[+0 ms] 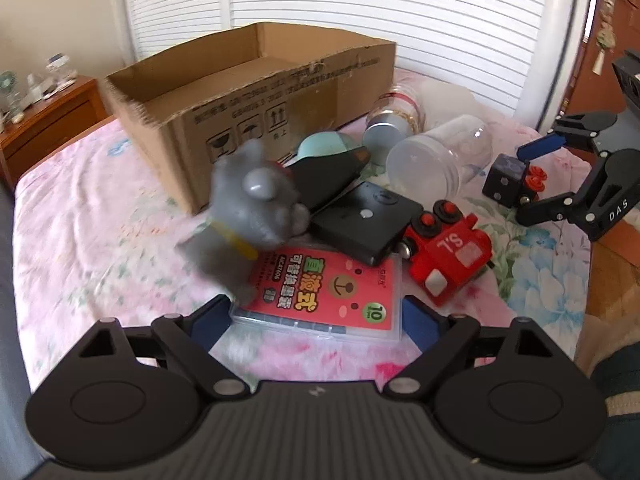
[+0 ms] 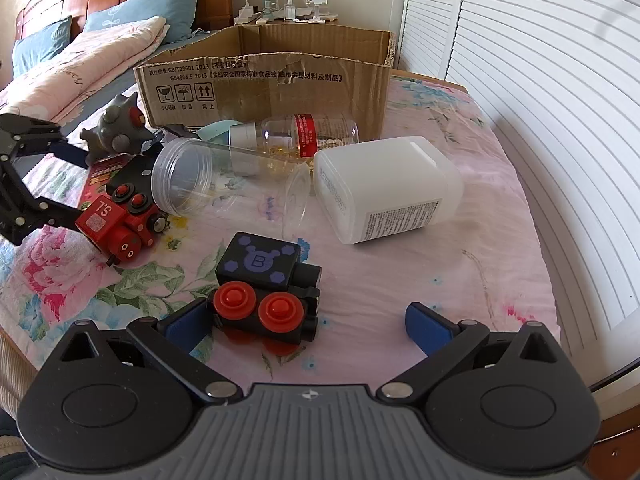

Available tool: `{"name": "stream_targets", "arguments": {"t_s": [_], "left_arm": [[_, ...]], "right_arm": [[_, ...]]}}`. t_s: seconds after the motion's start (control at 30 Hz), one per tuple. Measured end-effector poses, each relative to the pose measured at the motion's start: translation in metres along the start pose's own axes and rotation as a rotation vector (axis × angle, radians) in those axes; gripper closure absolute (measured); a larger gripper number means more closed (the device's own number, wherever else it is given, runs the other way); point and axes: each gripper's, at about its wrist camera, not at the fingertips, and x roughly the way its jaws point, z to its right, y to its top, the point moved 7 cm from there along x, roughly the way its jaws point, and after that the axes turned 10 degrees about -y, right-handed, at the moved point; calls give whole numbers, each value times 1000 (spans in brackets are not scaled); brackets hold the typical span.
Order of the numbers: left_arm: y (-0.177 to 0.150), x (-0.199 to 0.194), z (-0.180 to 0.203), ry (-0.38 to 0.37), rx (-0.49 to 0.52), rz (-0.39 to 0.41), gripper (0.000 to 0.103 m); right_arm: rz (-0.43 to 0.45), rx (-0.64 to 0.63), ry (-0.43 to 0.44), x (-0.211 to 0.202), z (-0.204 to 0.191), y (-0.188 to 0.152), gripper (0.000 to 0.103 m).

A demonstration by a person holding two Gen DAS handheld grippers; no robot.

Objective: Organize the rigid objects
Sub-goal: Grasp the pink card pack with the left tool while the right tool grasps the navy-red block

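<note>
My left gripper [image 1: 316, 318] is low on the bed, its blue pads against both sides of a flat clear case with a red label [image 1: 324, 292]. A blurred grey horned toy [image 1: 256, 204] leans over the case's far left corner. A red toy train [image 1: 444, 256] lies just to the right. In the right wrist view, my right gripper [image 2: 308, 322] stands open around a black toy train with red wheels [image 2: 264, 288]. Its left pad is at the train and its right pad is well clear. An open cardboard box [image 2: 272, 84] stands behind the pile.
A clear jar [image 2: 200, 176], a lidded bottle [image 2: 304, 136] and a white tub [image 2: 384, 188] lie on their sides before the box. A black flat device [image 1: 364, 224] and a teal cap [image 1: 324, 146] sit mid-pile. Louvred doors are to the right, a nightstand behind.
</note>
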Motion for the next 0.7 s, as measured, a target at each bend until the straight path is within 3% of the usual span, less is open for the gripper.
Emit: {"name": "stream_targets", "arguments": {"t_s": [0.2, 0.33, 0.7], "left_arm": [[-28, -25, 11, 20, -70, -1, 13], [-37, -31, 21, 26, -51, -22, 12], [-16, -14, 21, -12, -6, -33, 10]], "right_arm": [[1, -4, 4, 0, 0, 0, 0], [5, -5, 6, 0, 0, 0, 0], [-8, -21, 24, -5, -15, 0, 0]]}}
